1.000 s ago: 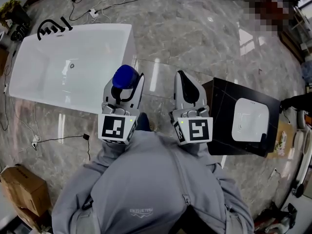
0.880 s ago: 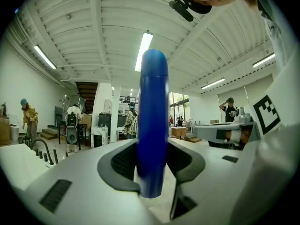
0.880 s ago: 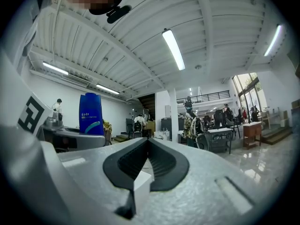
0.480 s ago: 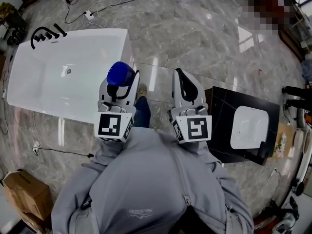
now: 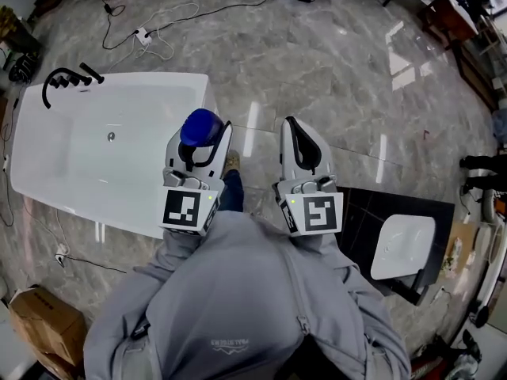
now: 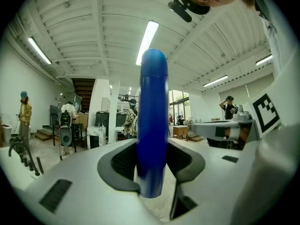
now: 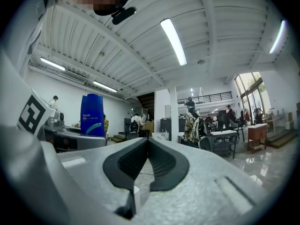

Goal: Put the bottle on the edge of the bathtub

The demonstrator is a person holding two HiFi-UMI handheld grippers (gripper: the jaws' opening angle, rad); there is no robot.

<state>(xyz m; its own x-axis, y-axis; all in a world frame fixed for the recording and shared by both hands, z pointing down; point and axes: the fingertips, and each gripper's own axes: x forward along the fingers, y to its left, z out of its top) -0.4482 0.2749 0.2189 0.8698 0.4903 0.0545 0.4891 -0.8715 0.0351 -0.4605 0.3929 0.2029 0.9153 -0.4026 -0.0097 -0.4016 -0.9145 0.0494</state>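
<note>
A blue bottle point(image 5: 201, 125) stands upright between the jaws of my left gripper point(image 5: 203, 133), which is shut on it. In the left gripper view the bottle point(image 6: 152, 125) fills the middle, with the black pads pressed on both its sides. In the head view it hangs level beside the right end of the white bathtub point(image 5: 47, 165). My right gripper point(image 5: 295, 125) is held level next to it, over the marble floor. Its jaws point(image 7: 147, 146) are shut with nothing between them. The bottle point(image 7: 92, 115) also appears at the left of the right gripper view.
A black tap set point(image 5: 63, 77) stands at the tub's far left corner. A black cabinet with a white basin point(image 5: 400, 248) is at the lower right. Cables point(image 5: 158, 30) lie on the floor beyond the tub, and a cardboard box point(image 5: 40, 327) sits at the lower left. Several people stand far off.
Both grippers, with the bottle, have been carried forward across the floor. The tub has slid down in the view and lies closer; the black cabinet has dropped to the lower right.
</note>
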